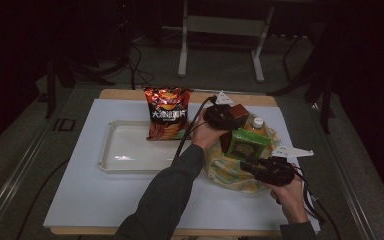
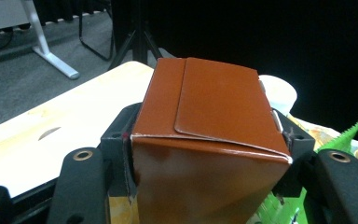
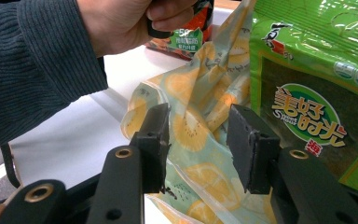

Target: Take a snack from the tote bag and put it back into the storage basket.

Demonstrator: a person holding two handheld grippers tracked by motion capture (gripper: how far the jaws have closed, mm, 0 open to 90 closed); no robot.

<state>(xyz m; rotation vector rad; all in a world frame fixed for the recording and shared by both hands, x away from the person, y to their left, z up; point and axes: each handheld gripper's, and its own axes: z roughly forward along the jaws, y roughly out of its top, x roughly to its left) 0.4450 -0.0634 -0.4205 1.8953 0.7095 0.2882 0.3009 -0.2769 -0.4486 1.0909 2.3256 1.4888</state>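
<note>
Fruit-print bag [image 1: 230, 172], on table [image 1: 90, 200] right of white tray [image 1: 130, 150], holds green snack pack [image 1: 247, 145] & capped bottle [image 1: 258, 122]. Brown box [image 2: 205, 149] sits above bag mouth, clamped in left gripper [image 1: 227, 116]. Right gripper [image 3: 198, 144] jaws apart at bag's edge; chips bag [image 1: 167, 112] stands w/ base in tray.

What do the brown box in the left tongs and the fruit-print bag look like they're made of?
Brown box: likely coated cardboard, with a folded flap, creased edges and a soft sheen.
Fruit-print bag: looks like thin, soft plastic or coated fabric; it crumples into loose folds, and a clear edge shows near the bottom. The look leaves it open.
</note>
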